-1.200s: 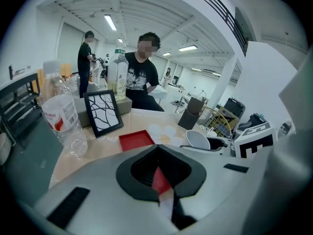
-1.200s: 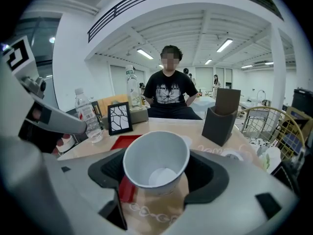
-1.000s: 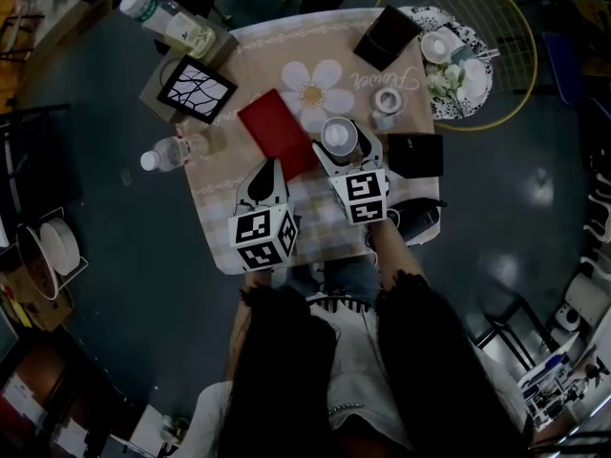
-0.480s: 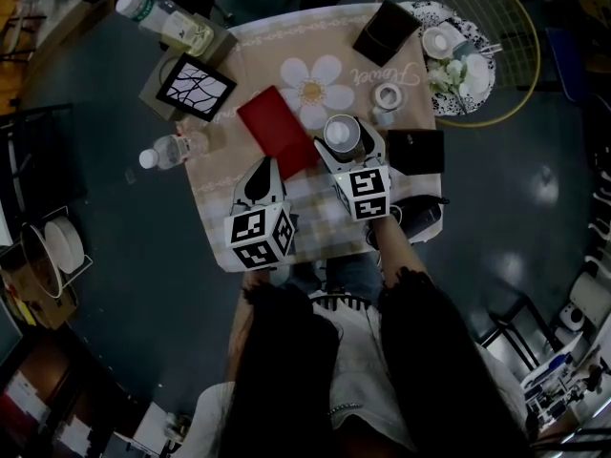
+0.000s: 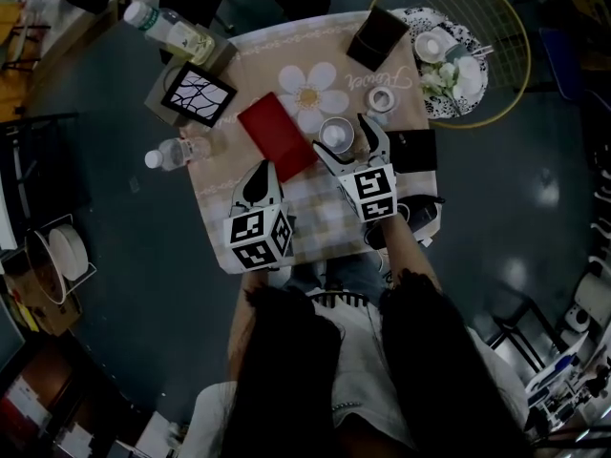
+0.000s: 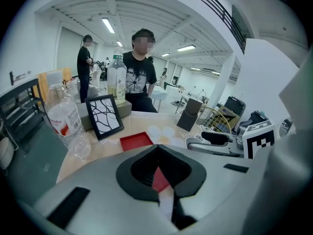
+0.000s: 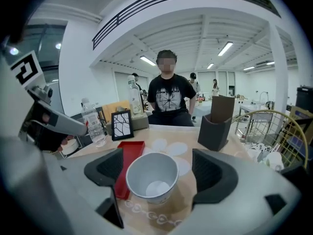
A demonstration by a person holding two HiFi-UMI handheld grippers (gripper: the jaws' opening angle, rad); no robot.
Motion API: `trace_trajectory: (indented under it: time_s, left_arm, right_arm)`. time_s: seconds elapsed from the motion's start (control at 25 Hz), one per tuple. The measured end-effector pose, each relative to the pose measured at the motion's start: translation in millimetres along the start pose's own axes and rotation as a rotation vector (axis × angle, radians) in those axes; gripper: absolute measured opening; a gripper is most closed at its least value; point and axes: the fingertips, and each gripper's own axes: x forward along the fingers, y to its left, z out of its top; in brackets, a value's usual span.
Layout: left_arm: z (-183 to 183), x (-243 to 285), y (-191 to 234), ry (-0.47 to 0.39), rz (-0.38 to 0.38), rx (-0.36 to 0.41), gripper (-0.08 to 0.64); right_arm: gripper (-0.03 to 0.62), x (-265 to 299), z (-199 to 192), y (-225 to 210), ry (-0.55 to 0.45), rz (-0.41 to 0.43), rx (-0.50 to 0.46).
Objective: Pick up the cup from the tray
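A white cup (image 5: 335, 135) stands upright and empty on the flower-print tablecloth (image 5: 315, 89), just right of the red tray (image 5: 277, 135). My right gripper (image 5: 342, 135) straddles it. In the right gripper view the cup (image 7: 152, 176) sits between the two black pads (image 7: 210, 173) with a gap on each side; the jaws are opening. The red tray (image 7: 129, 155) lies empty to the cup's left. My left gripper (image 5: 260, 172) hovers over the tray's near corner, with its jaws shut on nothing (image 6: 159, 175).
A water bottle (image 5: 172, 153) and a framed picture (image 5: 196, 93) stand at the table's left. A dark holder box (image 5: 372, 36), a tape roll (image 5: 384, 98) and a black pad (image 5: 412, 151) lie to the right. A person (image 7: 168, 99) stands across the table.
The right jaws have spread away from the cup, which now stands free on the cloth. The left gripper has barely moved.
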Motion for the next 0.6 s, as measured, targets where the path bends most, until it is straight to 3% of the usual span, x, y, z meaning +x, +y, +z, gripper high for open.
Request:
trace_trajectory:
  time_s: [0.6]
  left_arm:
    - [42,-39,-26,-0.137,-0.036,0.042,0.005]
  right_arm:
    - [0.420,-59,77,20,-0.136,0.039,-0.024]
